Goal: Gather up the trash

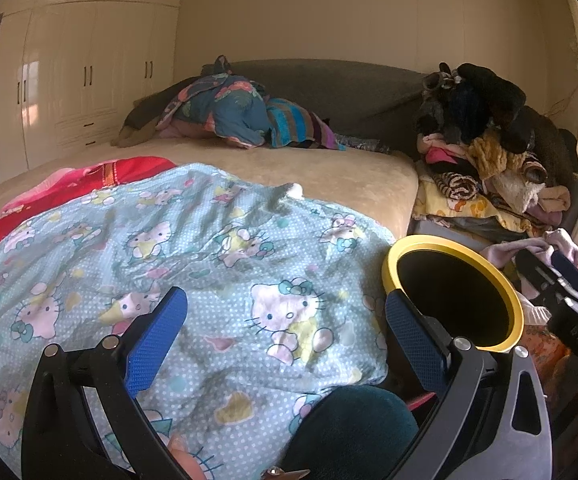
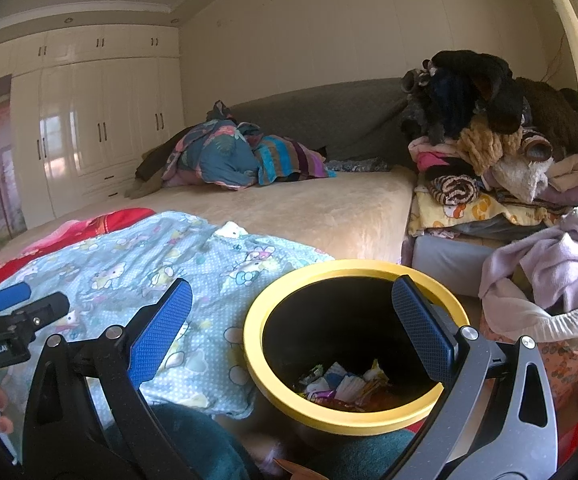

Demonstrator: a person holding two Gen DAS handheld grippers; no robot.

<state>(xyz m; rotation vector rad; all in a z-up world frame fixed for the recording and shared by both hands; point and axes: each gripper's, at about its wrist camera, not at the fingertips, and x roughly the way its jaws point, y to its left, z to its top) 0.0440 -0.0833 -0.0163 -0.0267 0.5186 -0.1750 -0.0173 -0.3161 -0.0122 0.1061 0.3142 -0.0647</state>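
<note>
The yellow-rimmed bin (image 2: 353,346) stands just beside the bed (image 2: 309,208), wrappers (image 2: 343,386) lying in its bottom. Over the bin hangs the right gripper (image 2: 289,328), jaws released and empty. The left gripper (image 1: 285,344), likewise spread, hovers above the cartoon quilt (image 1: 209,248).

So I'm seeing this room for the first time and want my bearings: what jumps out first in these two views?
The yellow-rimmed black bin beside the bed, with colourful wrappers at its bottom, sits right under the open right gripper. To its left, a light-blue cartoon-cat blanket spreads over the bed in front of the open left gripper. Behind the bin, a tall pile of clothes is heaped at the bed's right side.
</note>
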